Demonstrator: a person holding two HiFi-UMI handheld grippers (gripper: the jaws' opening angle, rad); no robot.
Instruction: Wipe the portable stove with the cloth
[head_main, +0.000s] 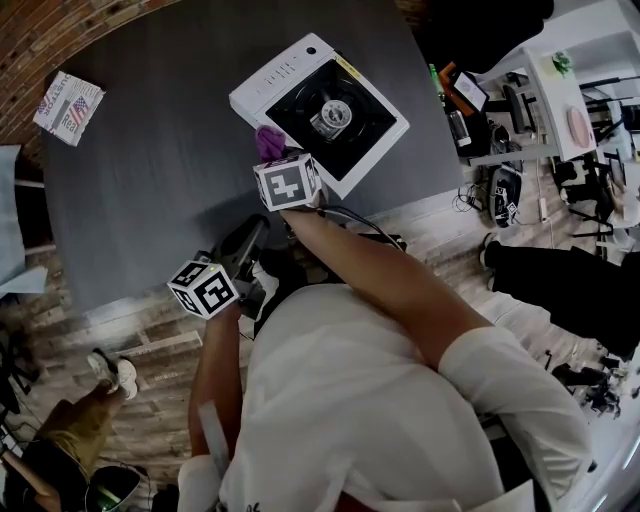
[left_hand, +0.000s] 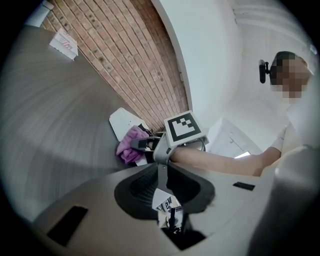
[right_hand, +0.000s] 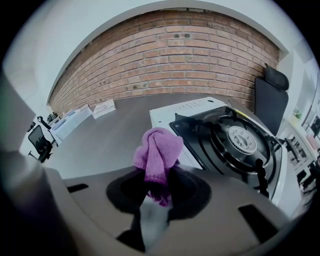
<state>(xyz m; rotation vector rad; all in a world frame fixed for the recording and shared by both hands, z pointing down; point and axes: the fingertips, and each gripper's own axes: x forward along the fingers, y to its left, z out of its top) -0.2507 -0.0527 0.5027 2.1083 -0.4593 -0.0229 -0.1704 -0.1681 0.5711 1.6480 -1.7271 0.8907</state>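
Cloth (right_hand: 159, 149) is purple and bunched into a wad, and only its lower fold is pinched. My guess is that a hard drag could pull it loose from that small bite.

- Second risk: the loose folds may snag on the raised pan-support prongs around the burner (right_hand: 242, 137) if the wipe crosses the middle.
- Third risk: the portable stove (head_main: 285, 78) sits cornerwise on the dark table (head_main: 150, 190), with its near corner close to the table's edge. Nothing braces it, so a firm push could slide or turn it.

Tongs, nearest first:
- Left gripper (left_hand: 163, 187) is held low by the person's body, off the table. Its jaws are together along a thin seam with nothing between them, and it touches nothing.
- Right gripper (right_hand: 159, 186) is reached out over the table, jaws clamped on the cloth. The wad stands up past the tips at the stove's near white edge. I cannot tell whether it touches the stove yet.

Farther back, a printed leaflet (head_main: 68, 107) lies on the table's far corner, well apart from the work.
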